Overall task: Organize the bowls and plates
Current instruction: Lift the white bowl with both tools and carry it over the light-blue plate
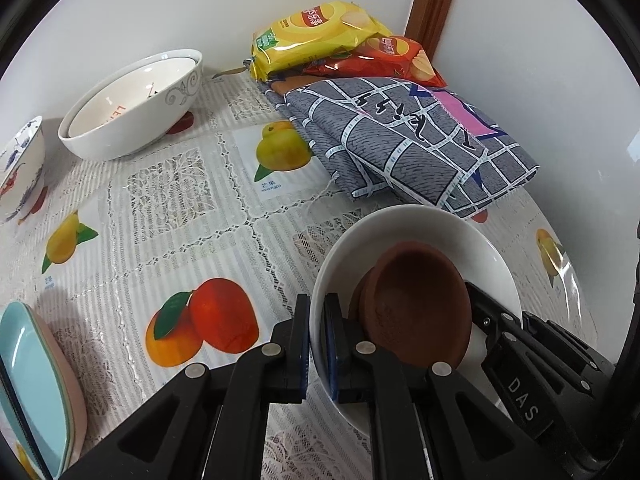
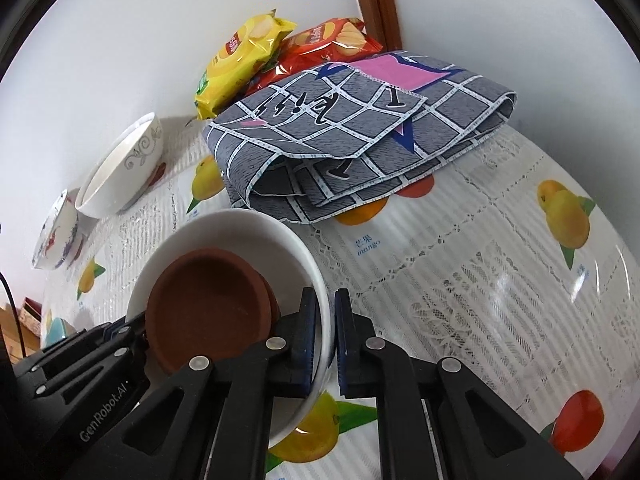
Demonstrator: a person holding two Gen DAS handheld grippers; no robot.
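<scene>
A wide stretch of the fruit-print tablecloth (image 1: 168, 208) is left bare at the middle. It is bounded at the back by 2 nested white bowls (image 1: 132, 104) and a painted bowl (image 1: 22, 164) along the wall, by stacked plates (image 1: 36, 392) at the near left edge, and by a folded checked cloth (image 1: 404, 144) with 2 crisp bags (image 1: 320, 36) filling the corner. More bare tablecloth is seen right of the white bowl (image 2: 280, 240), in front of the cloth.

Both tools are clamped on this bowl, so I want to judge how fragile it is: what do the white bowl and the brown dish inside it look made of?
White bowl: likely glazed ceramic, smooth and glossy. Brown dish: probably unglazed terracotta, matte and grainy, no shine.
</scene>
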